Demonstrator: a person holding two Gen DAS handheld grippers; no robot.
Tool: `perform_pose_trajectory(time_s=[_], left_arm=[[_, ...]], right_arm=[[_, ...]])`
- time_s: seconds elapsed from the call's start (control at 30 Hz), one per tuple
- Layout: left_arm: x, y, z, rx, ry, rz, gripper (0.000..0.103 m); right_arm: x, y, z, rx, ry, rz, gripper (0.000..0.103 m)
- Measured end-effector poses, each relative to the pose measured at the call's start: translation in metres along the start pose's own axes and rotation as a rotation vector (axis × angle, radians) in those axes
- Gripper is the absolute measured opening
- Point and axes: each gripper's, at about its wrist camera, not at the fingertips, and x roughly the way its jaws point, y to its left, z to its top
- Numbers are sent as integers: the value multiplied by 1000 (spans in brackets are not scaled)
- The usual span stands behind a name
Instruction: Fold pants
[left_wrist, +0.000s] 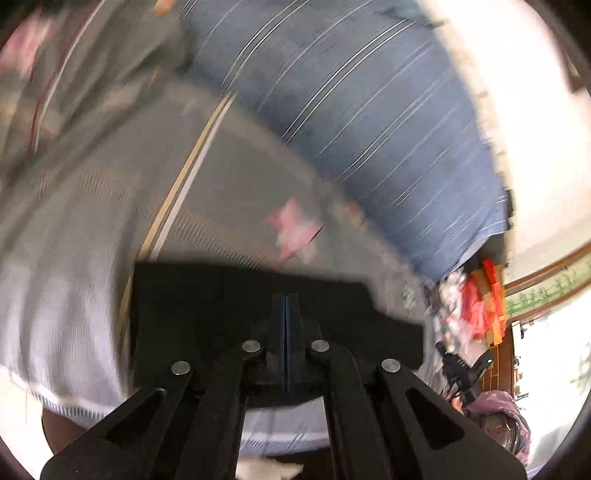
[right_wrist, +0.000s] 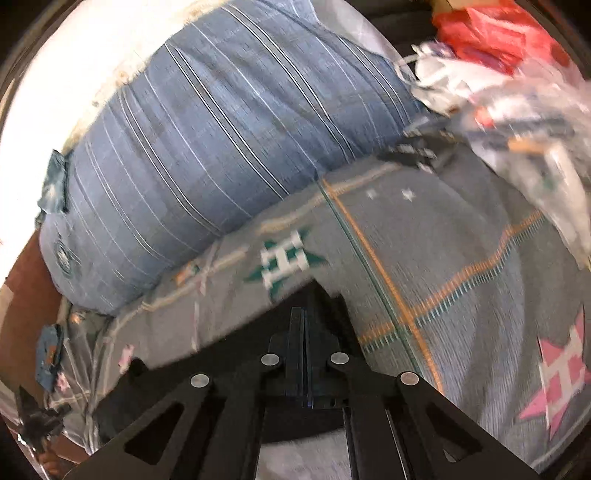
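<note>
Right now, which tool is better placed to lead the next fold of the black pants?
Left, probably. The left tool is shut over a broad span of the black pants; the right tool shows only a narrow peak of them.

The pants (left_wrist: 229, 306) are black (no pattern or detail shows) and lie as a flat folded slab on the grey patterned bedspread (left_wrist: 221, 177), just short of the blue striped pillow (left_wrist: 351, 103). In the right wrist view the pants (right_wrist: 229, 354) show one pointed corner toward that pillow.
</note>
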Motion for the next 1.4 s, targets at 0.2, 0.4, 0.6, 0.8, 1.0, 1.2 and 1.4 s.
perform_pose_trajectory(time_s=[0.2, 0.4, 0.6, 0.8, 1.0, 1.2, 1.4], left_arm=[[-3, 24, -40, -106, 64, -110, 5], [-7, 19, -64, -110, 94, -164, 74], [4, 42, -62, -203, 104, -165, 74], [16, 31, -43, -152, 94, -134, 1], [21, 17, -18, -55, 6, -49, 1], [8, 43, -19, -126, 46, -69, 1], [-15, 46, -56, -128, 41, -135, 61]], right_arm=[[5, 47, -54, -57, 166, 174, 6], [40, 141, -67, -184, 255, 320, 40], [103, 228, -72, -364, 314, 300, 53], [142, 281, -101, -676, 362, 156, 6], [137, 288, -83, -668, 269, 161, 6], [146, 281, -88, -622, 277, 114, 14], [91, 268, -100, -476, 319, 311, 38]])
